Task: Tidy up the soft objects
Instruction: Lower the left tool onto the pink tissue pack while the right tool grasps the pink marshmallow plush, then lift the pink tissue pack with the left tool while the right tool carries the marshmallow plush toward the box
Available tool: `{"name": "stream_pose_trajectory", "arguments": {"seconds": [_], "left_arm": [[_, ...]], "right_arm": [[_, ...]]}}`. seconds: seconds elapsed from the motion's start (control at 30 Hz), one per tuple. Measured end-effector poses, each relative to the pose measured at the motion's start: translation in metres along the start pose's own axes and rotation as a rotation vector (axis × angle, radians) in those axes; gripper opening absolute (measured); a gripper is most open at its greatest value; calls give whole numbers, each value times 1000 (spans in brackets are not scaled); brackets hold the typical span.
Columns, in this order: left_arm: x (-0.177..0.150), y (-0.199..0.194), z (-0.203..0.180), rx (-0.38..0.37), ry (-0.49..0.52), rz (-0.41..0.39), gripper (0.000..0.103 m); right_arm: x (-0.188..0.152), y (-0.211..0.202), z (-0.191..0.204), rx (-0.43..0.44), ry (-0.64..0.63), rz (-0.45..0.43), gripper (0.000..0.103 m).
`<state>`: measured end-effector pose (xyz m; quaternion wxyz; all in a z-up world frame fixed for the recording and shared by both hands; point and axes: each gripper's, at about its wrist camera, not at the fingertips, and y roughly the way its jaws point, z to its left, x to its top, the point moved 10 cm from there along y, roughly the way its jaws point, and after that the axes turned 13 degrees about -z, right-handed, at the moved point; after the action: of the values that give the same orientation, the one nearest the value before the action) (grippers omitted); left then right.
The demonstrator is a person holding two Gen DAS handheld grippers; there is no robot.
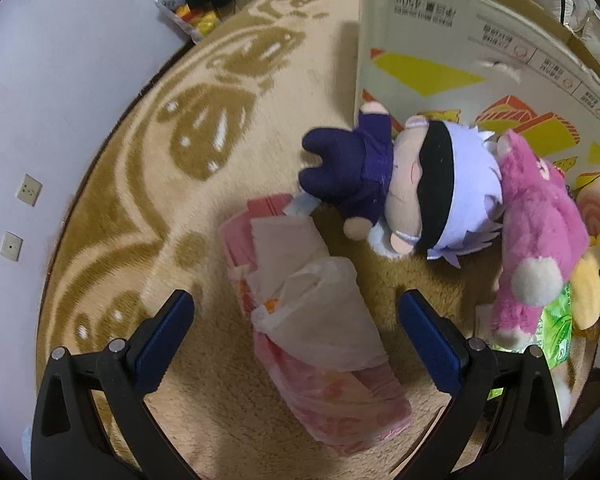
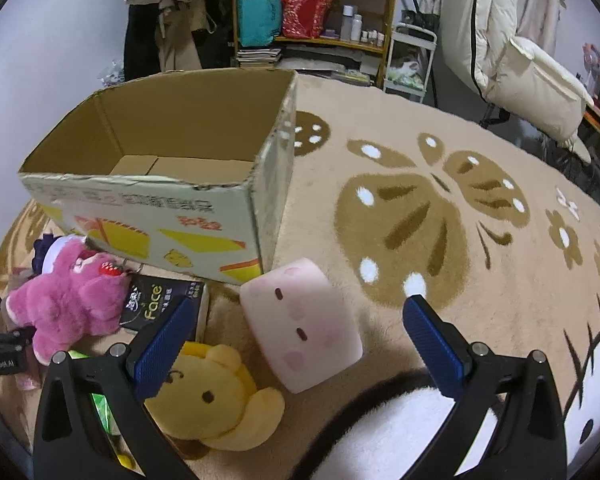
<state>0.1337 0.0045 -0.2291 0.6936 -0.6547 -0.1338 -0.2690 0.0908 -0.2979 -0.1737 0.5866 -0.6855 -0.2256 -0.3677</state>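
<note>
My left gripper (image 1: 296, 312) is open, its jaws on either side of a pink tissue pack (image 1: 312, 320) with a white tissue sticking out, lying on the rug. Beyond it lie a doll in a purple suit with a black blindfold (image 1: 404, 184) and a pink plush bear (image 1: 536, 248). My right gripper (image 2: 296, 320) is open above a pink cube plush (image 2: 300, 324). A yellow bear plush (image 2: 216, 396) lies by its left finger. The pink bear also shows in the right wrist view (image 2: 64, 300). An open cardboard box (image 2: 172, 184) stands behind the toys and looks empty.
A dark "face" tissue pack (image 2: 156, 300) lies before the box. A green packet (image 1: 552, 332) sits under the pink bear. A white and black plush (image 2: 380, 432) lies under my right gripper. The beige patterned rug (image 2: 420, 208) spreads right. Shelves (image 2: 316, 12) and a padded chair (image 2: 520, 60) stand behind.
</note>
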Motion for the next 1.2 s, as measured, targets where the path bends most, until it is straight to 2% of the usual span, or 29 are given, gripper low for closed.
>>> {"name": "stream_pose_trajectory", "arguments": {"seconds": [0.13, 0.23, 0.3, 0.37, 0.4, 0.47, 0.5, 0.77, 1.0, 1.2], "left_arm": [[-4, 5, -1, -22, -41, 23, 100], [-4, 5, -2, -46, -74, 31, 92], [-4, 4, -1, -42, -70, 24, 83], [-4, 2, -1, -48, -69, 15, 75], [-4, 1, -1, -47, -68, 10, 68], [-5, -4, -1, -54, -65, -1, 55], [-6, -5, -2, -61, -60, -2, 53], [-3, -13, 0, -56, -51, -35, 48], [-3, -33, 9, -7, -50, -86, 46], [10, -62, 16, 24, -61, -196, 46]], "right_arm": [[-2, 10, -1, 0, -1, 14, 103], [-4, 18, 1, 19, -3, 20, 103], [-5, 22, 1, 26, 0, 25, 103], [-8, 27, 1, 32, 2, 47, 95], [-11, 29, 2, 39, 3, 60, 91], [-17, 32, 2, 55, 14, 89, 71], [-20, 34, 2, 64, 20, 107, 69], [-21, 32, 4, 59, -11, 96, 47], [-24, 17, 3, 73, 2, 108, 41], [-14, -9, 1, 89, 41, 57, 40]]}}
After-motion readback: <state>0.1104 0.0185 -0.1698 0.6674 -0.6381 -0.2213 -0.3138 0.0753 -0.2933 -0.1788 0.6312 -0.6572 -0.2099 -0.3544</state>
